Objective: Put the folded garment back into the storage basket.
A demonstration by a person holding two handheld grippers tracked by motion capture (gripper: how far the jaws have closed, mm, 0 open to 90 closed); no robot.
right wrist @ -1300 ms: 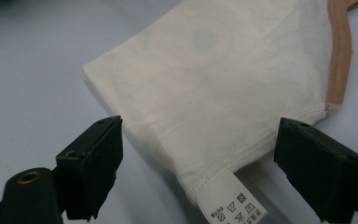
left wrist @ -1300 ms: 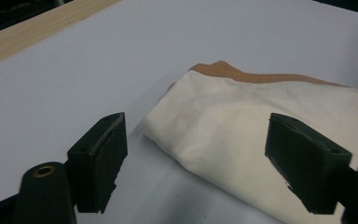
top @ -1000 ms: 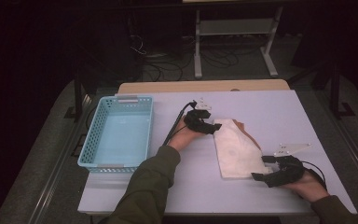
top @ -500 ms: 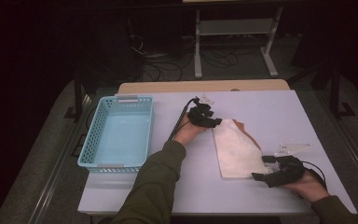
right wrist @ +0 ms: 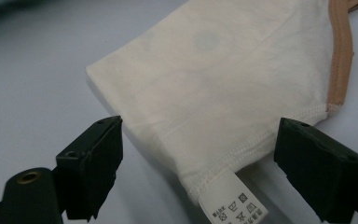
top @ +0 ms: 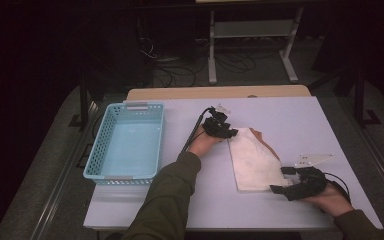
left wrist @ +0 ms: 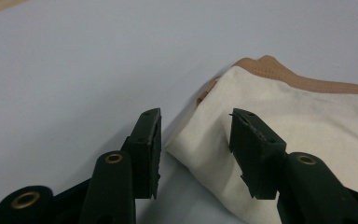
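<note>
Left tongs (left wrist: 193, 154) closing around folded garment (top: 252, 160) corner, not yet pinching; right tongs (right wrist: 200, 163) wide open astride hem. Risk: catching top layer only, unfolding it.

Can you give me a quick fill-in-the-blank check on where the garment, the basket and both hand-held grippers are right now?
1. The folded cream garment lies on the ____ table.
2. The light blue basket on the table holds ____.
3. The left hand-held gripper has its jaws around a ____ of the garment.
4. The small white care ____ hangs from the hem between the jaws of the right hand-held gripper.

Missing words: lavender; nothing; corner; label
</note>
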